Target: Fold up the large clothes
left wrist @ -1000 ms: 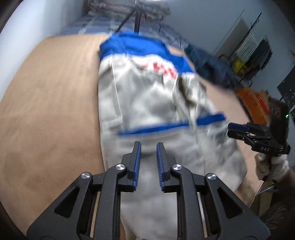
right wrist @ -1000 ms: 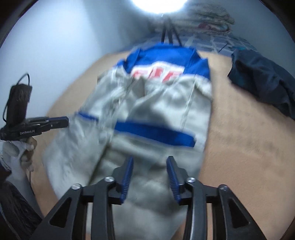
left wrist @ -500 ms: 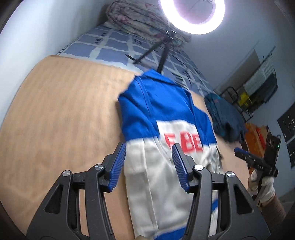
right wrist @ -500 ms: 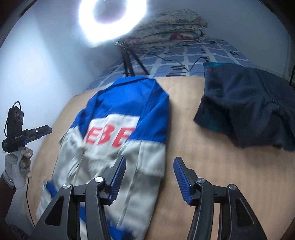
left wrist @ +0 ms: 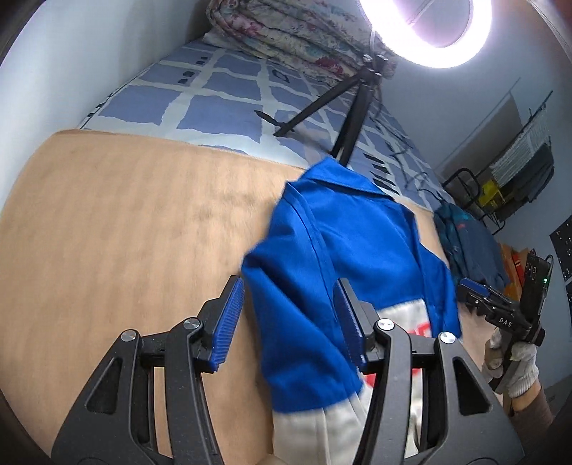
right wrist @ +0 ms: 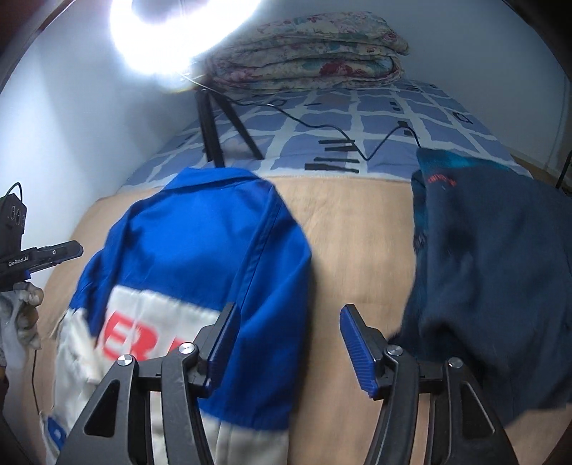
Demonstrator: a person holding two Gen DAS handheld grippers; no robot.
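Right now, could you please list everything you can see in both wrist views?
Work jacket: one, blue and white with red lettering, lying on the tan blanket, collar toward the ring light.
Dark garment: one, navy, crumpled on the blanket to the jacket's right.
Tan blanket: one, covering the near part of the bed.
Bedsheet: one, blue-and-white check, beyond the blanket.
Folded quilt: one, floral, at the far end of the bed.
Ring light: one, lit, on a black tripod on the bedsheet.
Left gripper: black with blue pads, open over the jacket's left side.
Right gripper: same, open at the jacket's right side.
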